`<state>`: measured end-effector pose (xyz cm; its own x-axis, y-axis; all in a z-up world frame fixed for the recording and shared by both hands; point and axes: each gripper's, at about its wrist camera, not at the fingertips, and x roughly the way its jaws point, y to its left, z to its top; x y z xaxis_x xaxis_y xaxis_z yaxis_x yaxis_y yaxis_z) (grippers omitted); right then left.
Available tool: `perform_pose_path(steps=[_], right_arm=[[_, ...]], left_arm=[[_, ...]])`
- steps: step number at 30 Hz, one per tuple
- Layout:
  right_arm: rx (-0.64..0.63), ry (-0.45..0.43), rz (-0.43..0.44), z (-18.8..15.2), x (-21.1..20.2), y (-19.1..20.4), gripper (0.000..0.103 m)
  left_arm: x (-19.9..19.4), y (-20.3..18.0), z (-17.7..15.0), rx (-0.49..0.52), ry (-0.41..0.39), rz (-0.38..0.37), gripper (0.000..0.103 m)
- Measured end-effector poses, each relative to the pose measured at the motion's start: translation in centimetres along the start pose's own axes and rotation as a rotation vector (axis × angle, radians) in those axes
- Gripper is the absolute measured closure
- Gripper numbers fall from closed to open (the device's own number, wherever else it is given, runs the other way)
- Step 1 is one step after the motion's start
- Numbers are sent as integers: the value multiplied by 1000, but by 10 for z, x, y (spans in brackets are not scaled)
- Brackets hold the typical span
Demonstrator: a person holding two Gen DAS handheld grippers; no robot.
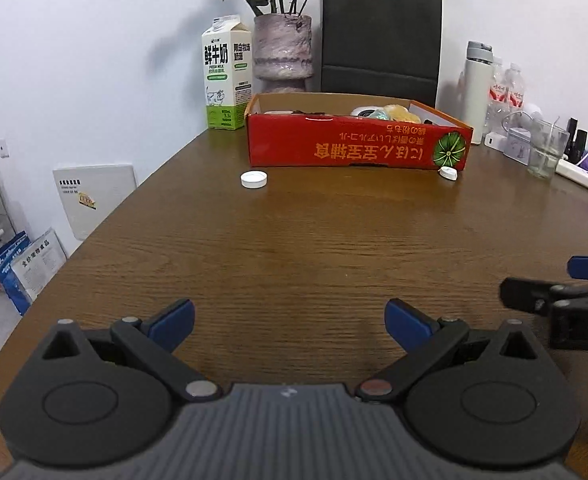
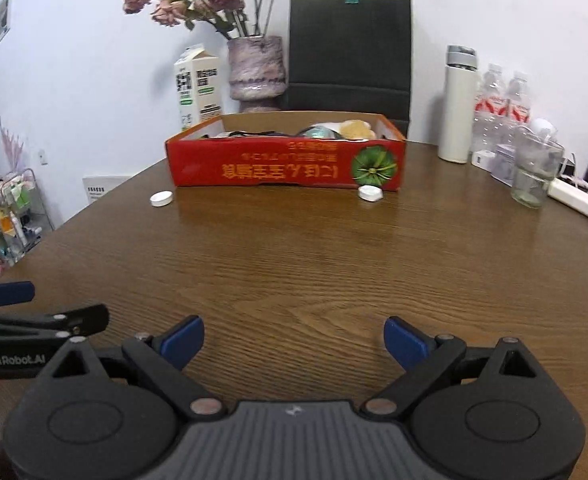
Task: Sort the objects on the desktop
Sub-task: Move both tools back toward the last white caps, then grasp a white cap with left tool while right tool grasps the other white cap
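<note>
I hold my left gripper (image 1: 289,322) low over the brown wood-grain table (image 1: 334,248), its blue-padded fingers spread wide with nothing between them. My right gripper (image 2: 294,340) hangs beside it in the same way, released and empty.

Far across the table sits the shallow red cardboard box (image 1: 354,146) with upside-down orange lettering and a green pumpkin picture; inside it I make out a yellowish soft lump and a few other items too small to name. A round white plastic cap (image 1: 254,179) lies flat on the wood near the box's left front corner. A second white cap (image 1: 448,173) sits tilted, just beside the box's right front corner.

Behind the box stand a white-and-green milk carton (image 1: 226,74), a mottled pink vase of dried roses (image 1: 282,52) and a black paper bag (image 1: 381,40).
</note>
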<state>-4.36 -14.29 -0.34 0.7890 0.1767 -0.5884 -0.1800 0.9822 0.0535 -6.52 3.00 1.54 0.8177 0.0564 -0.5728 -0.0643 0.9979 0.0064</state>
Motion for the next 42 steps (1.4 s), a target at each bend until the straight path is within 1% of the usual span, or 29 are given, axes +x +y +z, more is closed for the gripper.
perform_pose_path(steps=[4,6,7,9,10,12,13,14,17,18,19,20,22,24,26,27,29,30,31,34,37,39,42], right_arm=[[45,-4,-11,6,4,-16,6],[50,-9,-26,12,11,-24,6],[50,-11,-29,16,15,-27,7],[42,-17,-33,27,25,-35,7],[40,-24,-35,33,32,-38,7],[41,-35,-39,50,50,-47,8],[49,-34,-47,58,61,-51,9],[57,-26,-55,68,75,-56,9],[92,-7,-71,91,118,-71,18],[109,7,-81,96,131,-76,24],[124,20,-94,102,145,-80,27],[136,25,-103,106,156,-83,28],[139,24,-114,113,174,-85,29],[120,37,-118,118,189,-83,33],[106,50,-120,122,201,-80,41],[87,50,-132,123,205,-78,46],[54,43,-157,123,207,-72,60],[48,37,-152,122,206,-71,73],[40,33,-140,120,204,-69,77],[7,36,-129,114,193,-62,77],[17,33,-93,106,175,-55,77],[10,11,-57,100,156,-47,77],[-13,-48,-14,87,121,-36,77]], left_arm=[[6,5,11,-13,-18,-6,0],[15,11,22,-19,-27,4,0],[19,14,27,-19,-35,-5,0],[32,20,39,-20,-46,-62,1],[42,24,48,-24,-36,-82,3],[65,30,68,-24,-4,-89,6],[78,33,79,-24,8,-86,11],[90,34,88,-19,18,-77,12],[126,37,107,-17,43,-74,20],[141,38,111,-28,63,-76,26],[151,39,113,-43,82,-63,33],[159,38,114,-57,91,-50,36],[170,40,115,-65,87,-63,37],[175,41,115,-64,80,-73,39],[177,38,114,-50,73,-54,49],[178,37,113,-29,69,-36,57],[177,36,111,-14,58,-12,70],[175,37,109,-17,50,-14,73],[172,38,107,-19,45,-21,73],[165,36,102,-20,36,-30,74],[147,33,96,-47,21,-38,74],[127,26,90,-49,-18,-68,74],[102,15,84,-36,-71,-107,74]])
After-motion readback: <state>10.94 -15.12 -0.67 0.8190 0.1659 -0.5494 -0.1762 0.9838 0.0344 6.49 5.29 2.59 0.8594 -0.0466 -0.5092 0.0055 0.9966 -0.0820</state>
